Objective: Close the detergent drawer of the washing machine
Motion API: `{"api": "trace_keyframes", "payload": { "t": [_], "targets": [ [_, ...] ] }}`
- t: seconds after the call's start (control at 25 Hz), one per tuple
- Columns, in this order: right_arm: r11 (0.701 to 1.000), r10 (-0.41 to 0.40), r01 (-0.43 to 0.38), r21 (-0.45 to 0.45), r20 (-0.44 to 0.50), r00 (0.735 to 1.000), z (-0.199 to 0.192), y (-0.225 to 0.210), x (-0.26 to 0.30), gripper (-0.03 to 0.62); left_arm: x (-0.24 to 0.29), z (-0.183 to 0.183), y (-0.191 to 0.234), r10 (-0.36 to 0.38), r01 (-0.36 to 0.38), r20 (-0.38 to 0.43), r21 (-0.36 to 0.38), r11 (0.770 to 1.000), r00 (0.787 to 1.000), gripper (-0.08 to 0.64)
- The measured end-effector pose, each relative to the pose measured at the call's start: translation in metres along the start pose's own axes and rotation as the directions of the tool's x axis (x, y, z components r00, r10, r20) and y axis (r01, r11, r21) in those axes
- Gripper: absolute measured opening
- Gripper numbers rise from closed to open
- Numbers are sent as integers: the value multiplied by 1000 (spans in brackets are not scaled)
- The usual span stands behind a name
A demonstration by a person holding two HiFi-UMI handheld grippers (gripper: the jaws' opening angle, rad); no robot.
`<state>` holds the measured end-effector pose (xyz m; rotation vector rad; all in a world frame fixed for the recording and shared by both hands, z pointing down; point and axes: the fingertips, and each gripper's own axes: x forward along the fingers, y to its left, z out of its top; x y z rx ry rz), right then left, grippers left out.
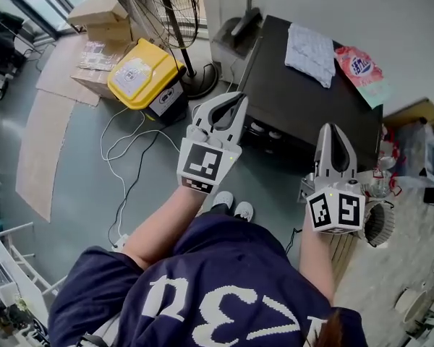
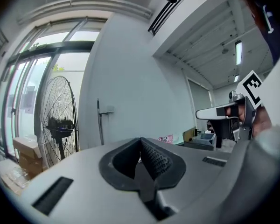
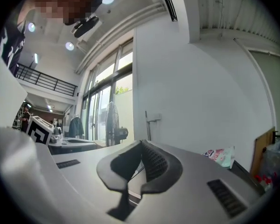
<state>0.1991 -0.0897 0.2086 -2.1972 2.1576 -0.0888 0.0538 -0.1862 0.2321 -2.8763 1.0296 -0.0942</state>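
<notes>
Grey left hand-held gripper [image 1: 239, 98] and right hand-held gripper [image 1: 335, 129], jaws together, empty, near black washing machine [image 1: 293, 103]

Washing machine [image 1: 296, 100], black top: a folded cloth [image 1: 311, 51] and a pink packet [image 1: 358, 69] lie on it. Left gripper [image 1: 236, 101] is at its left edge and right gripper [image 1: 334, 130] at its front edge, jaws together, nothing between. A yellow bin [image 1: 143, 76] and a fan [image 1: 163, 9] stand to its left.
</notes>
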Motion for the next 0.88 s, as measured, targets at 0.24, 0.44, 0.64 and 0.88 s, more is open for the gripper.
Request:
{"api": "trace_keyframes", "payload": {
  "t": [0.24, 0.44, 0.64, 0.88],
  "targets": [
    [999, 12, -11, -39, 27, 1000, 18, 10, -14, 15, -15, 19, -6, 4, -4, 23, 16, 1000, 1000, 20],
    [999, 6, -5, -41, 32, 999, 22, 9, -24, 15, -22, 28, -12, 1, -1, 33, 20, 1000, 999, 20],
    [999, 7, -5, -46, 35, 999, 22, 10, -32, 14, -29, 31, -20, -3, 2, 41, 21, 1000, 999, 20],
    [998, 20, -17, -58, 50, 999, 23, 12, -37, 14, -34, 32, -25, -16, 17, 59, -15, 1000, 998, 20]
  ]
}}
